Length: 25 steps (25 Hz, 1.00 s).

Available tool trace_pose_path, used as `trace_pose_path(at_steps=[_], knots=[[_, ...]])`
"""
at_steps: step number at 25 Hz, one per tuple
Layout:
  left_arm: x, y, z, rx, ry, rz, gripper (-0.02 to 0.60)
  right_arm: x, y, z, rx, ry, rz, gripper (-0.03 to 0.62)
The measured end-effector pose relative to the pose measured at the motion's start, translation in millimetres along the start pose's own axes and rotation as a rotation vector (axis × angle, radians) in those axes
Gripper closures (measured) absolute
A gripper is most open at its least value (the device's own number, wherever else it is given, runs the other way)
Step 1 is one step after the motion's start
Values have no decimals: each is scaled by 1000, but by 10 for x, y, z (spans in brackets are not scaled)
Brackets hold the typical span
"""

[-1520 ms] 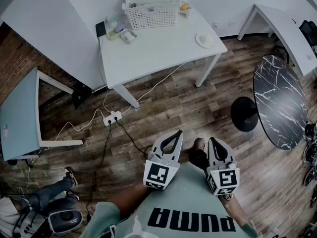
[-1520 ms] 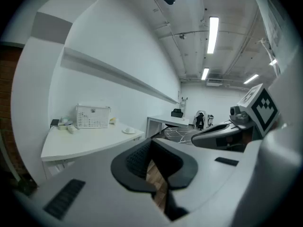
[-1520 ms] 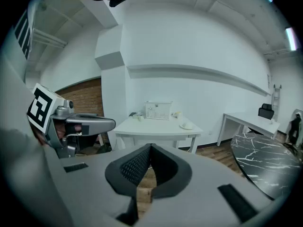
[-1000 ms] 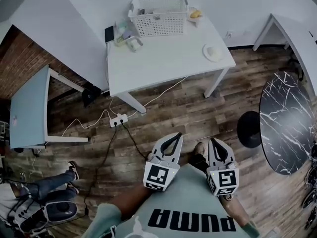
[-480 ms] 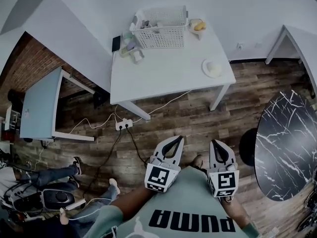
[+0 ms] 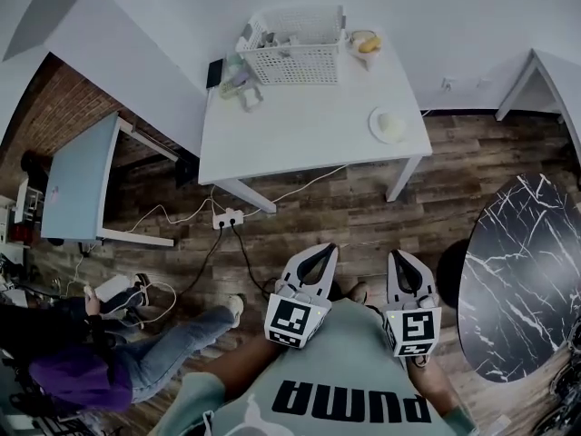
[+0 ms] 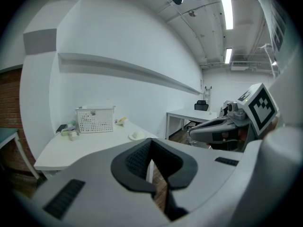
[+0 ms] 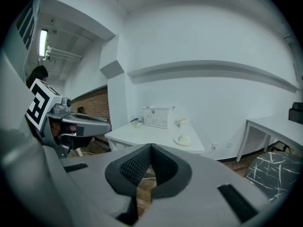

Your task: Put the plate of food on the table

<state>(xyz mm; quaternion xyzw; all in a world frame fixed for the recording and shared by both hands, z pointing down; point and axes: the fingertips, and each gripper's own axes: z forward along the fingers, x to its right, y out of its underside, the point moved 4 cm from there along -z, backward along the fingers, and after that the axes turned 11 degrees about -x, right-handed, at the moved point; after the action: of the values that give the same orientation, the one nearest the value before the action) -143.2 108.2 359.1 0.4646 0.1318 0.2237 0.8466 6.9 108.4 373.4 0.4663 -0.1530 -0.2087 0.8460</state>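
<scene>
A white plate with a pale mound of food point(image 6: 388, 125) sits near the right edge of the white table point(image 6: 300, 130); it also shows in the left gripper view point(image 7: 137, 135) and the right gripper view point(image 8: 182, 139). My left gripper point(image 6: 324, 248) and right gripper point(image 6: 397, 255) hang side by side over the wooden floor, well short of the table. Both are shut with nothing between the jaws. Each gripper view shows its own tips together: left gripper point(image 7: 150, 141), right gripper point(image 8: 150, 146).
A white basket point(image 6: 295, 34), small items and a bowl of yellow food point(image 6: 366, 42) stand at the table's back. A power strip with cables point(image 6: 227, 217) lies on the floor. A marble round table point(image 6: 513, 271) is right, a teal table point(image 6: 77, 184) left, a seated person point(image 6: 109, 352) lower left.
The view has shifted, so the white table sits more central. A person has come into sight at the lower left. Both grippers stay shut and level.
</scene>
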Motion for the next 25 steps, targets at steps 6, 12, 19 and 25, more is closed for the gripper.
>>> trace_pose_path(at_steps=[6,12,19,25], knots=[[-47,5,184,-14,22,-21,575,97,21,105,-32,12,13,586],[-147,-130,564,-14,89,-27,575,298,-32,317,-71,58,28,586],[-457,-294,969,-30,128,-20,575,458,-232,758,-94,74,36,586],[-716,-423,1255,-37,156,-38,575,568,-416,1082,-119,85,47,586]])
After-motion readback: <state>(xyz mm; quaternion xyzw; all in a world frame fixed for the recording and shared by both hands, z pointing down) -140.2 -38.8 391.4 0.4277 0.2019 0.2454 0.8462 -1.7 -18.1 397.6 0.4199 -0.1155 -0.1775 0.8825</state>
